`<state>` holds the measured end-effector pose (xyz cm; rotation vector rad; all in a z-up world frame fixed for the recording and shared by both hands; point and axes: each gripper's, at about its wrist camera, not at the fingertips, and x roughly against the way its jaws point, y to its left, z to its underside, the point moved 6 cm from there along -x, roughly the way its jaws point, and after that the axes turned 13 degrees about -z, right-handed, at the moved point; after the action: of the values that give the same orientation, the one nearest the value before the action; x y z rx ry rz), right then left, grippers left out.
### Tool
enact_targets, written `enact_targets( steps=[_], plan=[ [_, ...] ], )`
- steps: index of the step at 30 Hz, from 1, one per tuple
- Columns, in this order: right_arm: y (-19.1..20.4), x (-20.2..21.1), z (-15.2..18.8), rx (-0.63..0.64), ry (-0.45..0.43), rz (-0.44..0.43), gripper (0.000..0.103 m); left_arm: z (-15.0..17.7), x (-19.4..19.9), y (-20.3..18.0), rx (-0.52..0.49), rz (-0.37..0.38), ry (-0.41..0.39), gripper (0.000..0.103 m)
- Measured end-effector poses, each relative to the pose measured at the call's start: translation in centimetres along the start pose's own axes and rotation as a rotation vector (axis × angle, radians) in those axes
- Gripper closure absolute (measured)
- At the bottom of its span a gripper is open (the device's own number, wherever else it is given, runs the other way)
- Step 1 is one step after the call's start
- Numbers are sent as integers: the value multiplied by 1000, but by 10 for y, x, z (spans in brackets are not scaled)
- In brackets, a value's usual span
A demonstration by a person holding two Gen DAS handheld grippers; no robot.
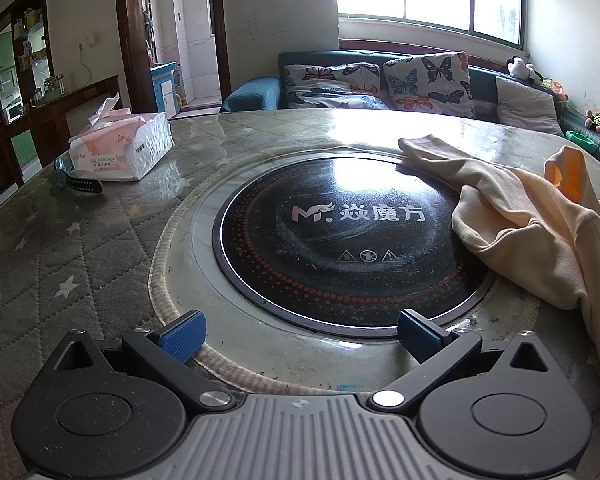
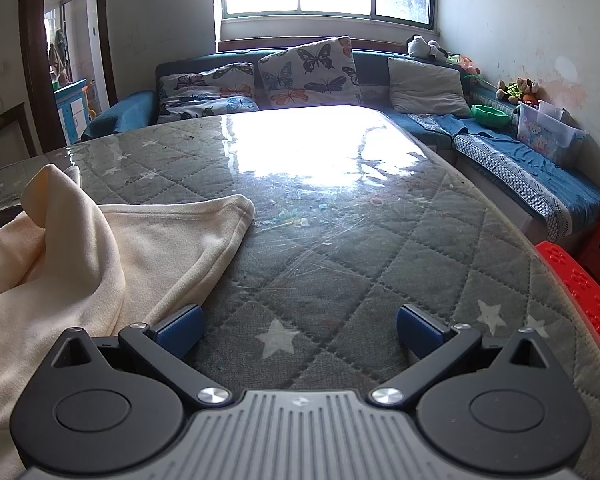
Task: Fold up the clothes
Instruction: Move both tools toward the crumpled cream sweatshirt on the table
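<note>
A cream garment lies crumpled on the right of the table in the left wrist view, one sleeve reaching onto the black round cooktop. An orange part sticks up from it. In the right wrist view the same garment lies at the left, a flat corner spread on the quilted cover. My left gripper is open and empty, low over the cooktop's near rim. My right gripper is open and empty over the cover, its left finger next to the garment's edge.
A tissue pack and a dark watch lie at the table's far left. The table has a glossy quilted grey cover with stars. A sofa with butterfly pillows stands behind. A red stool is at the right.
</note>
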<state>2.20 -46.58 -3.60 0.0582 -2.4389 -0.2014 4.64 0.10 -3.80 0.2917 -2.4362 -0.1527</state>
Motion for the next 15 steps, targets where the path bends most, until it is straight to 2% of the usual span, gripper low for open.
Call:
enact_targets(
  steps=[8,15],
  plan=[
    [10,9,6,15,11,-4,0,1,6,-2,18,3,49,0],
    [26,29,13,42,3,-56,0,6,26,-23,-3,4,63,0]
  ],
)
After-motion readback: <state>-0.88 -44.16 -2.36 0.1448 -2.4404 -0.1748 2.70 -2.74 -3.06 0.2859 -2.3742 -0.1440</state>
